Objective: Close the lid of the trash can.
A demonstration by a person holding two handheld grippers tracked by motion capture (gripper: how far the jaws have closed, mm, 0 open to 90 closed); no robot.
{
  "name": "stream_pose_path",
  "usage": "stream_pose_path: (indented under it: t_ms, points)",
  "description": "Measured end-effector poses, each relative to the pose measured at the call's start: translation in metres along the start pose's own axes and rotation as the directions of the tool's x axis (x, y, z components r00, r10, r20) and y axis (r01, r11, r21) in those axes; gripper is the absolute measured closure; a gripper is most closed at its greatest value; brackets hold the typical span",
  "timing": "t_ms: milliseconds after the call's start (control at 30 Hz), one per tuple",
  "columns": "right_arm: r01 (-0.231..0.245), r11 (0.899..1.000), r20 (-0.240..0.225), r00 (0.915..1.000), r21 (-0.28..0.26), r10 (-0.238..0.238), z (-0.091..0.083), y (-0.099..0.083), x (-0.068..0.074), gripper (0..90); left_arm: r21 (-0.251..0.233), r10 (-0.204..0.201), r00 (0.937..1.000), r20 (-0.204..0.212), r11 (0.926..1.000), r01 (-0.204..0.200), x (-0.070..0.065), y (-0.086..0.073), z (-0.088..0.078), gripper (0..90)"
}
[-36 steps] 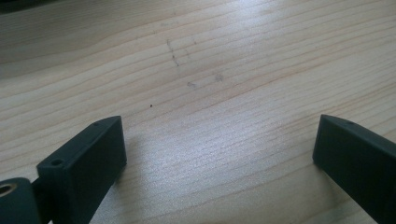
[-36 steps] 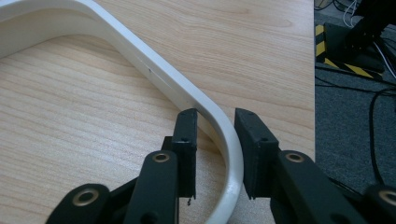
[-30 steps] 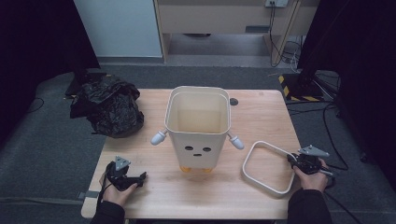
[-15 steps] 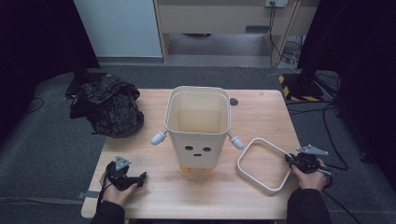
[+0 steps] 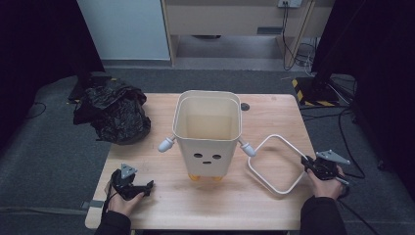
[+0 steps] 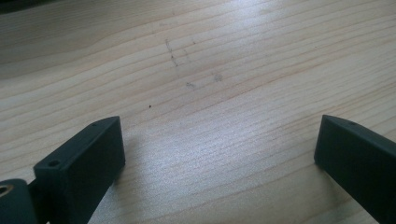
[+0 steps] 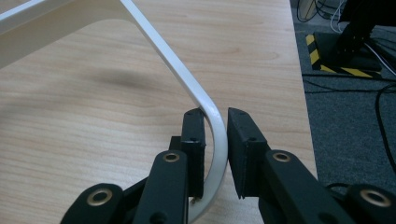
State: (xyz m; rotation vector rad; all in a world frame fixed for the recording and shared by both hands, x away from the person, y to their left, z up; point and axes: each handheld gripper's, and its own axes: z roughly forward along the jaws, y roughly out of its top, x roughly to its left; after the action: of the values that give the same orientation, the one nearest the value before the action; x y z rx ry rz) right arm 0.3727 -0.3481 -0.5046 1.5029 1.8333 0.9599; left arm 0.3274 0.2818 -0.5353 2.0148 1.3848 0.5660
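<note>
The right gripper (image 7: 215, 154) has its 2 jaws clamped on a corner of the white ring (image 5: 266, 174), which sits at the lower right of the high view, apparently tilted off the table (image 5: 166, 210). The left gripper (image 5: 139, 188), lower left, holds its jaws wide apart over bare wood.

The high view looks forward and down from above the person's side, taking in the whole desk (image 5: 166, 205) from some way off. The left gripper view sits very close over bare wood at the desk's 7 o'clock corner. The right gripper view, equally close, faces toward 12 o'clock along the desk's 3 o'clock edge, sharing the white ring (image 7: 163, 51) with the high view.
</note>
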Motion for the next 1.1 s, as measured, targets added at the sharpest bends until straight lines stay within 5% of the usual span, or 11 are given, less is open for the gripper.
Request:
stream_pose_path:
  t_ms: [533, 1100]
  points:
    - [-0.025, 0.995, -0.009, 0.9997, -0.092, 0.025, -0.009, 0.012, 0.007, 77.2, 0.001, 0.001, 1.0, 0.001, 1.0, -0.001, 0.0, 0.0, 0.0, 0.4]
    - [-0.056, 0.978, 0.037, 0.9973, -0.203, 0.064, -0.023, 0.023, 0.005, 77.6, 0.004, 0.005, 1.0, 0.004, 1.0, -0.005, 0.0, 0.0, 0.0, 0.0]
